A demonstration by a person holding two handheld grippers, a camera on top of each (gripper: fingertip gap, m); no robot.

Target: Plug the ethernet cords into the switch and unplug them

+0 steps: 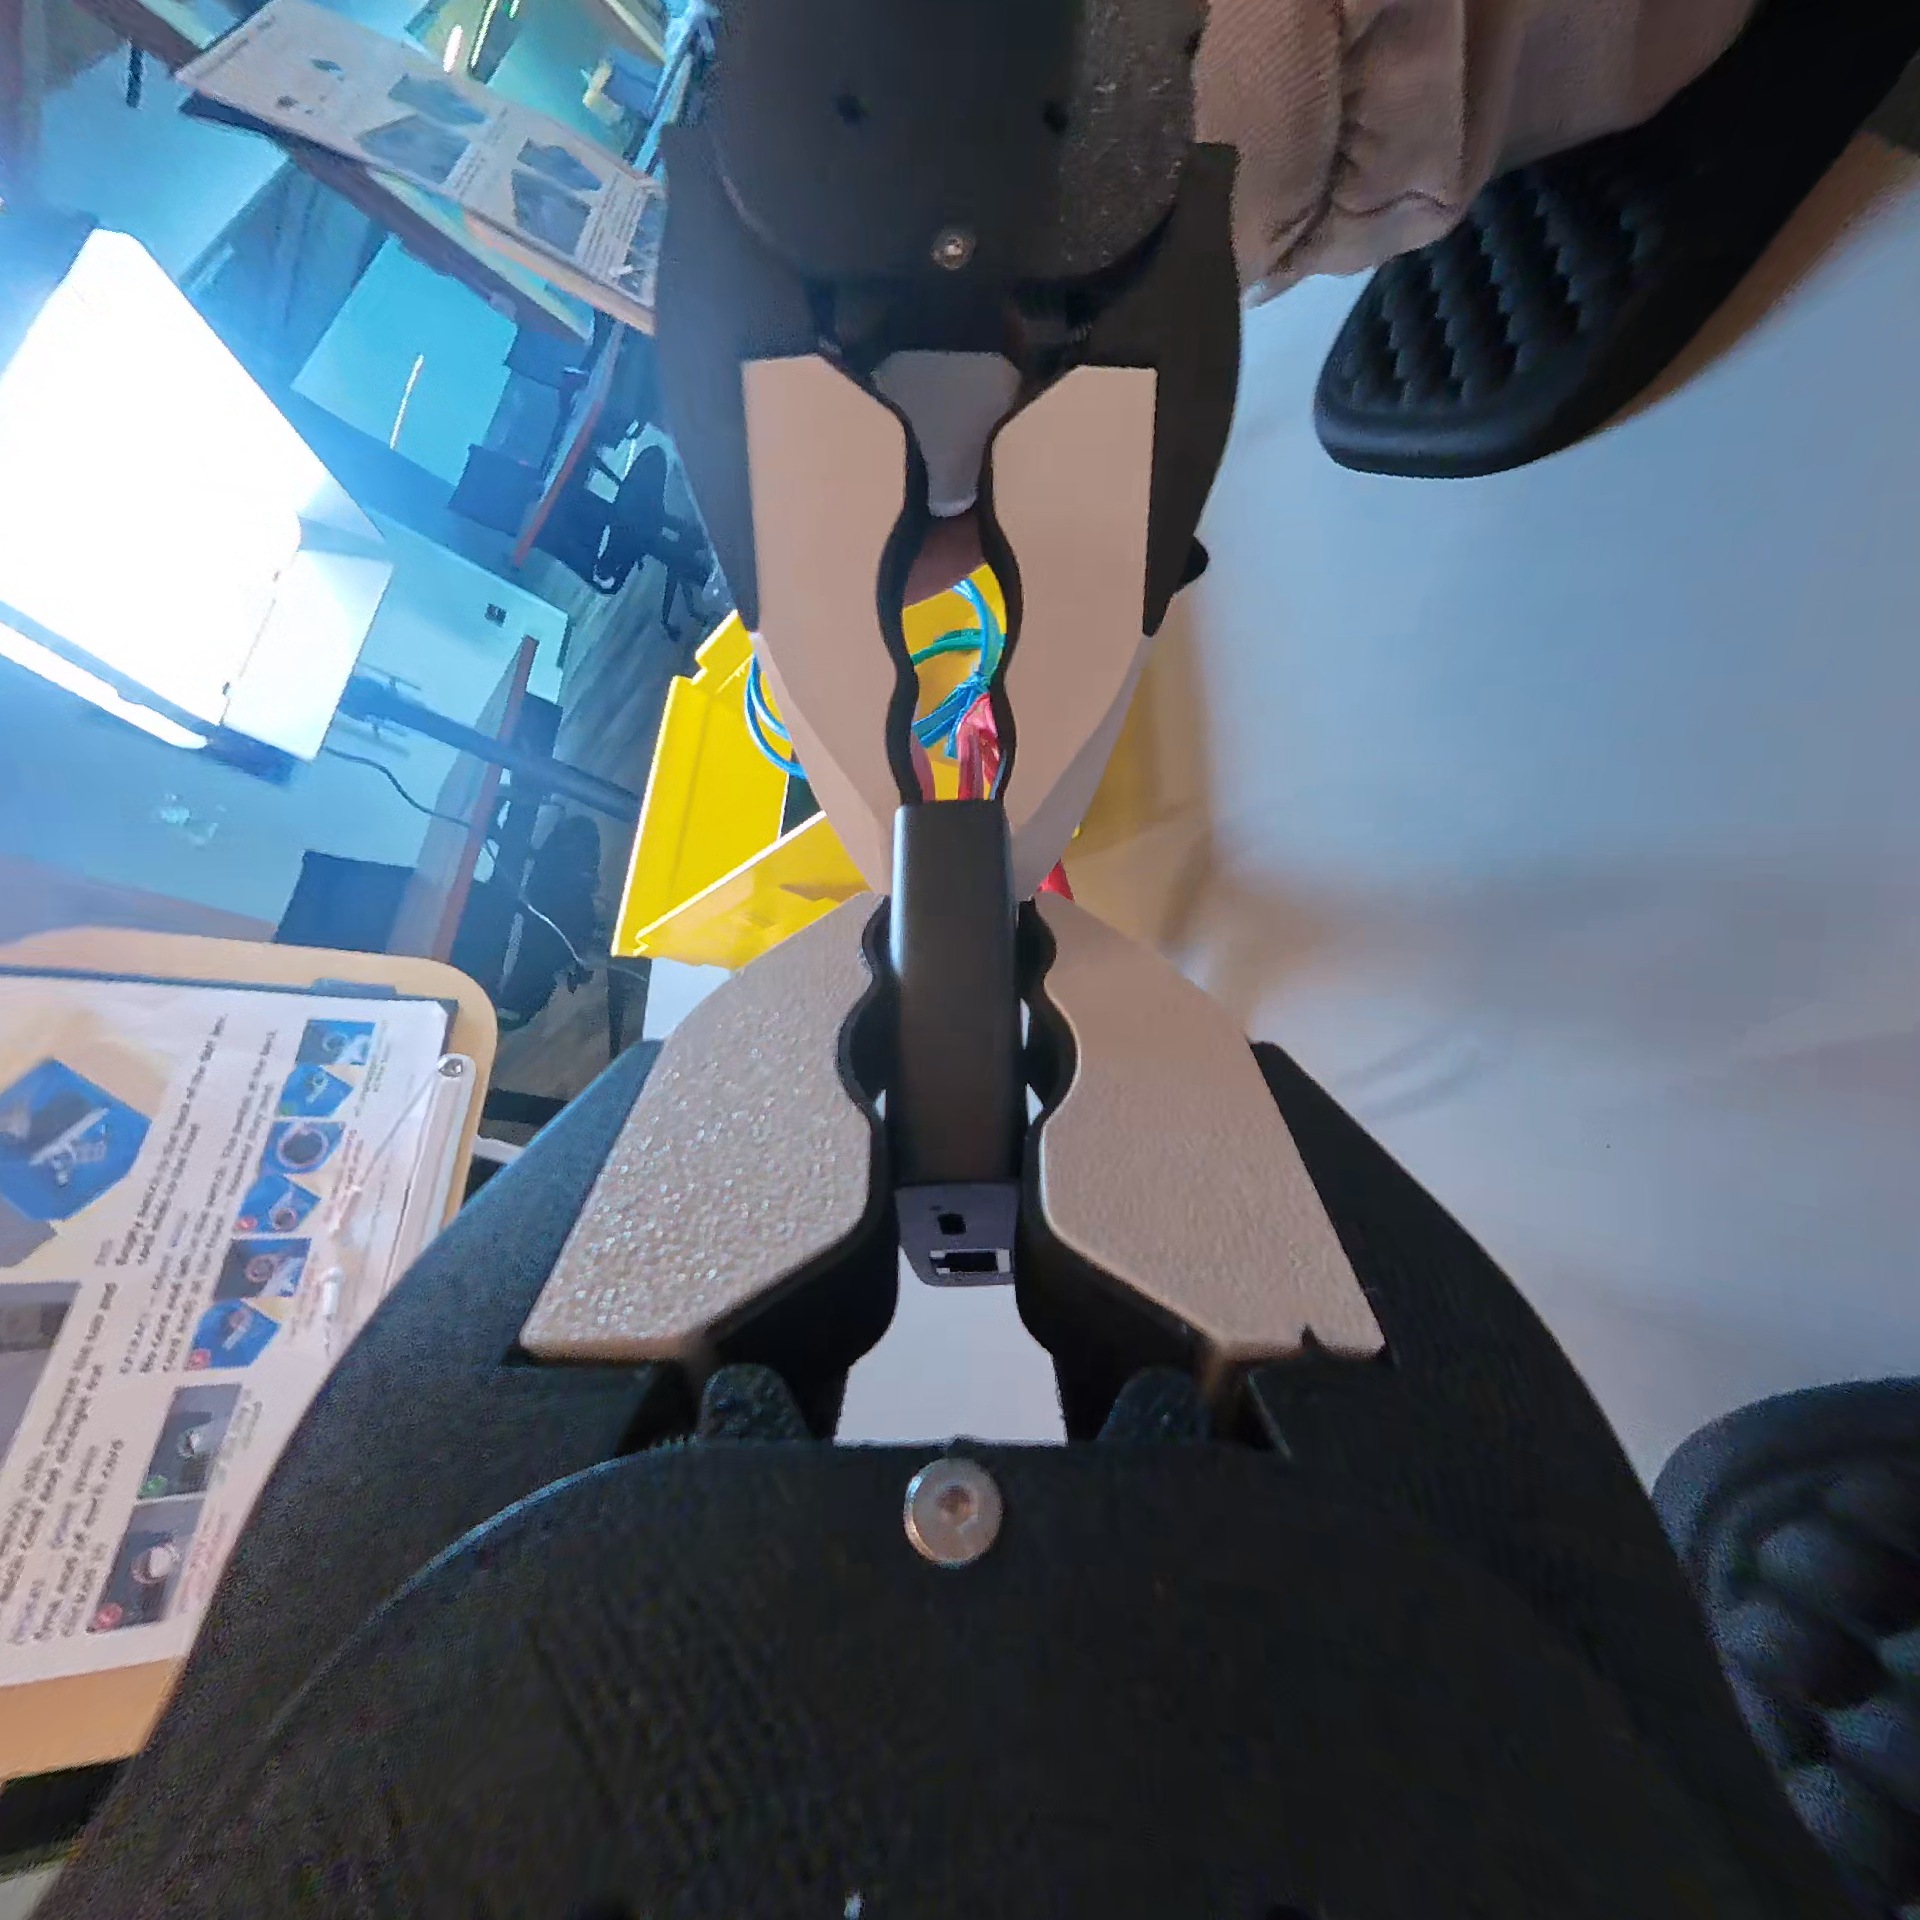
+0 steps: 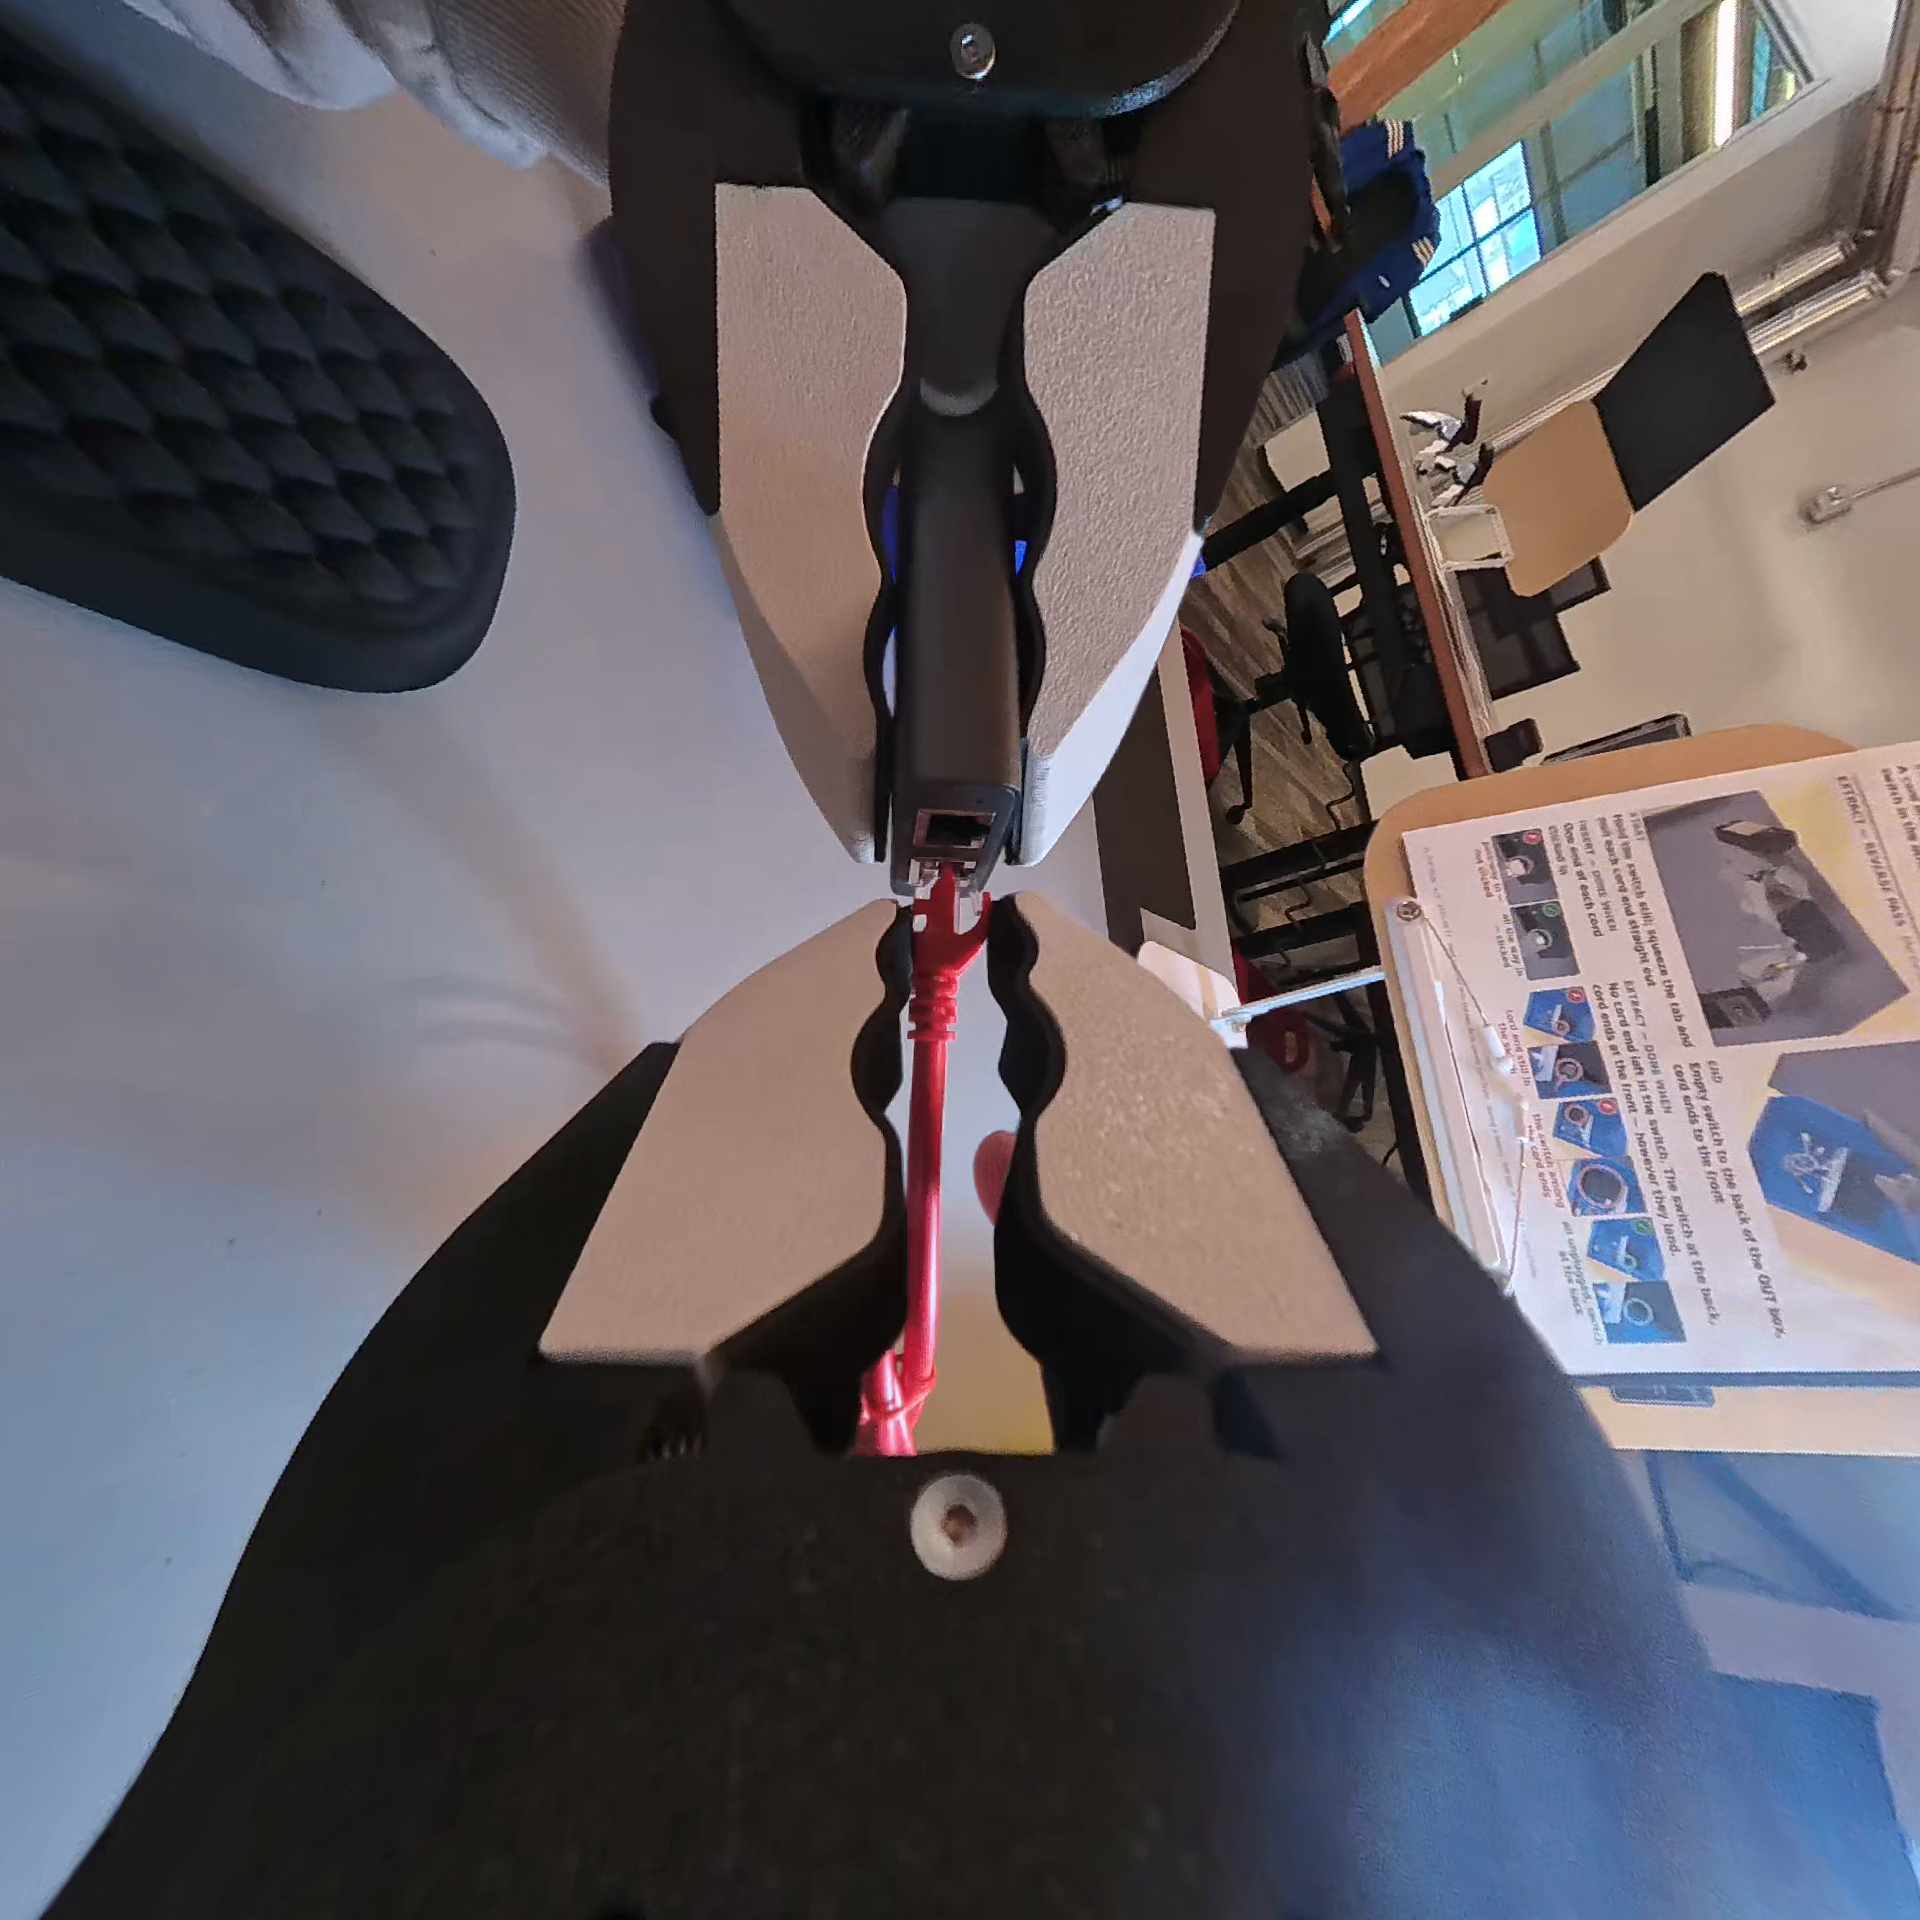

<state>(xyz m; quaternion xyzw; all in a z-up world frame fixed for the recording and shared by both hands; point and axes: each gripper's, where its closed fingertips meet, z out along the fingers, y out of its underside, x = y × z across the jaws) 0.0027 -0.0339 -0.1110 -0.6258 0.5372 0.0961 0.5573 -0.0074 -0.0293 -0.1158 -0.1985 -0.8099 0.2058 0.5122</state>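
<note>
My left gripper [image 1: 951,920] is shut on a narrow black switch [image 1: 951,1039] and holds it in the air, with one port end facing the camera. My right gripper [image 2: 945,920] faces it tip to tip. It is closed on a red ethernet cord [image 2: 925,1143] that runs up between its fingers. The cord's clear plug [image 2: 948,883] sits at the open port [image 2: 954,829] on the switch's end [image 2: 951,623]; how deep it sits is not visible. The left gripper also shows at the top of the right wrist view [image 2: 951,857], and the right gripper at the top of the left wrist view [image 1: 951,831].
A yellow bin [image 1: 707,810] behind the right gripper holds blue, green and red cords. A printed instruction sheet [image 1: 208,1247] [image 2: 1662,1039] lies on a tan board beside the white surface [image 1: 1558,831]. Black textured pads [image 1: 1538,332] [image 2: 208,416] lie nearby. A sleeve [image 1: 1351,104] shows behind. My two grippers' fingertips are within a few centimetres of each other.
</note>
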